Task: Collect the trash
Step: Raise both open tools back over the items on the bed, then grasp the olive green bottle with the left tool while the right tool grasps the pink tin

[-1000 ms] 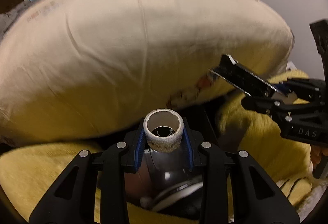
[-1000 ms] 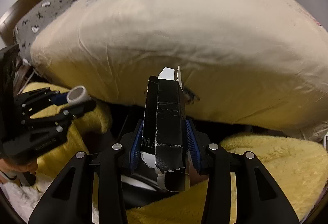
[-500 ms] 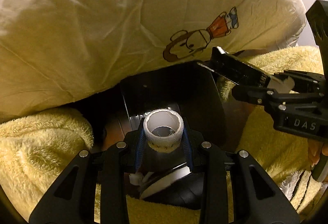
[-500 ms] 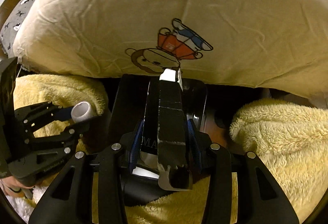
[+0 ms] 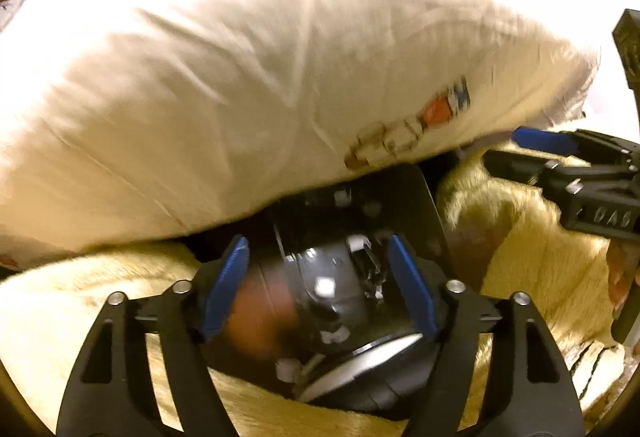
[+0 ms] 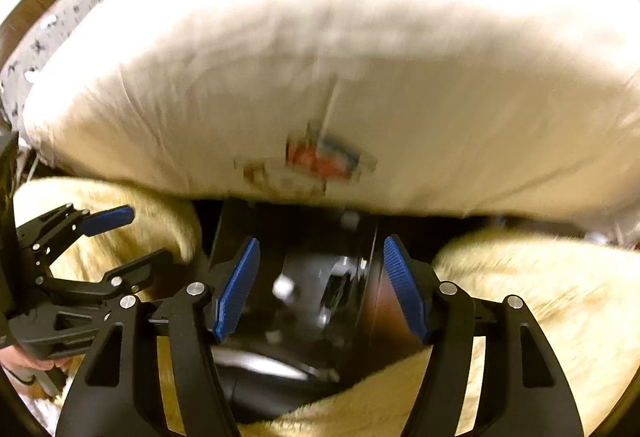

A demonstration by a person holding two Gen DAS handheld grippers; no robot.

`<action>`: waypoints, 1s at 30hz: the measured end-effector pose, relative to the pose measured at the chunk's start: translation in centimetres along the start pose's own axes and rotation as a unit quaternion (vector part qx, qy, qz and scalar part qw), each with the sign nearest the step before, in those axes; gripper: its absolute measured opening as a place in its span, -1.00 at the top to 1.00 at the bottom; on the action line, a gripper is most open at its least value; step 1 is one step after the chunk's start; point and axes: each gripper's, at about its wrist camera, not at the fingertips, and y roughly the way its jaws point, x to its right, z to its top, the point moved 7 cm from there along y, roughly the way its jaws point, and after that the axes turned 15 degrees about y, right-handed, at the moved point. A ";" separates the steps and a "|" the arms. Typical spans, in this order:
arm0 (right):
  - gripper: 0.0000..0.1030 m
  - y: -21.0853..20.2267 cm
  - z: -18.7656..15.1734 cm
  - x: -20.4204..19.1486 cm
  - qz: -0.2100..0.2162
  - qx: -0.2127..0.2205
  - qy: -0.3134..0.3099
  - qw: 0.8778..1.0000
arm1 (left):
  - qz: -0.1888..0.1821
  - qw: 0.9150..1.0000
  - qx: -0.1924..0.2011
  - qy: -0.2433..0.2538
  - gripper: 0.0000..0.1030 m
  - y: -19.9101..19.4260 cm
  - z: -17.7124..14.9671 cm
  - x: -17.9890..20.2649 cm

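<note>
Both jaws just opened, left gripper [image 5: 320, 285] and right gripper [image 6: 320, 285] hang empty above the black trash bin [image 5: 424, 205]; the overhanging cushion [image 5: 224, 109] could deflect falling pieces.

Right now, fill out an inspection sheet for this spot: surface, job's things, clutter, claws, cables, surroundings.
Surface: yellow fleece blanket around a dark bin.
Job's things: pale scraps in the bin; blurred.
Clutter: nothing seen.
Claws: left claw and right claw have just been opening; both open above the bin, nothing between the jaws.
Cables: nothing seen.
Surroundings: cream pillow with a cartoon print overhanging the bin.
</note>
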 end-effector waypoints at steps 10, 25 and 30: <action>-0.75 -8.3 9.5 -0.8 -0.019 0.195 -0.031 0.980 | 0.090 0.990 0.111 -0.002 -0.64 -7.9 5.8 -4.3; -0.59 -1.0 20.9 -5.8 0.019 0.160 -0.019 0.987 | 0.177 0.965 0.186 -0.048 -0.64 -10.0 16.6 -14.2; -0.59 0.8 23.0 -6.6 0.019 0.150 -0.014 0.988 | 0.163 0.967 0.187 -0.057 -0.64 -9.2 18.6 -15.6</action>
